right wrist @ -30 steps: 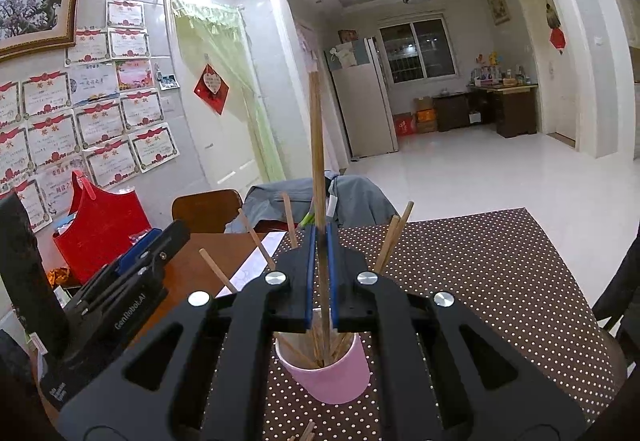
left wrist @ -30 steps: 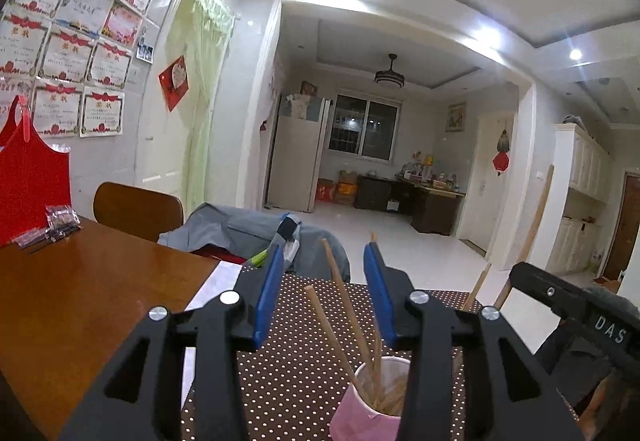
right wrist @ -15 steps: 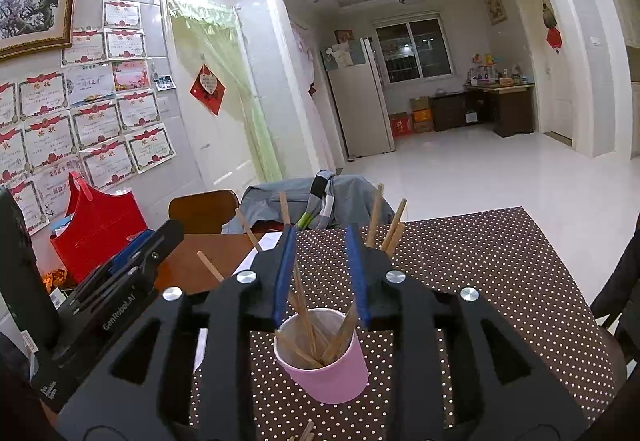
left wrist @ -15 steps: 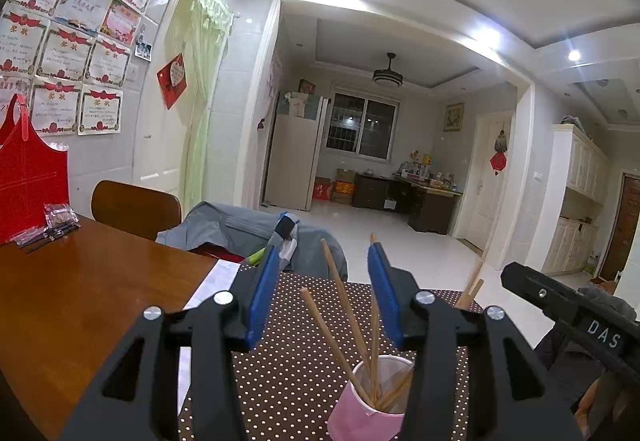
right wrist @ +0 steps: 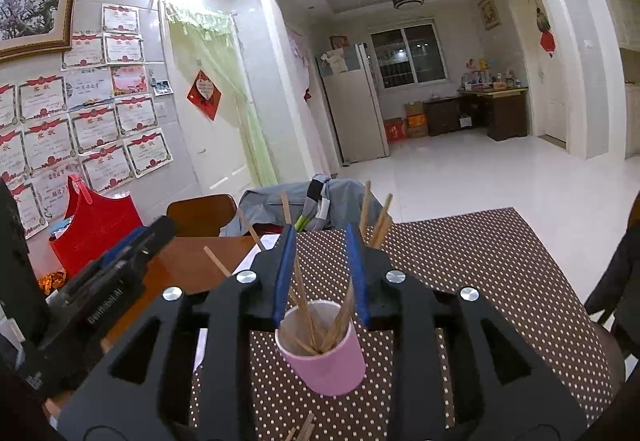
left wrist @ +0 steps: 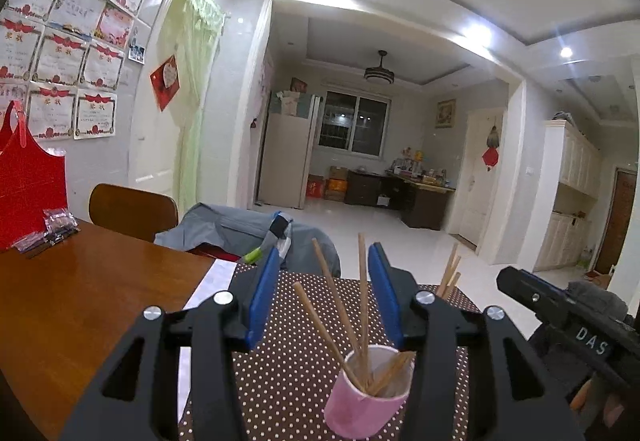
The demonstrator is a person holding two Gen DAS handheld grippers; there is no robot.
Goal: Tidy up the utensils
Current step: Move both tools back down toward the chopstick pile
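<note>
Well, wooden chopsticks [right wrist: 301,293] lean splayed in a pink paper cup [right wrist: 326,355] on the dotted tablecloth [right wrist: 500,281]; left gripper [left wrist: 323,295] and right gripper [right wrist: 320,273] both gape, grasping nothing.

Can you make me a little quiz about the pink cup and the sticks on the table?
1. True or false: the pink cup stands on the dotted mat.
2. What is in the cup? A spoons, B wooden chopsticks, C forks.
3. Fill in: the jaws of the right gripper are ____.

Key: 1 true. 2 B. 3 open, with nothing pinched.
</note>
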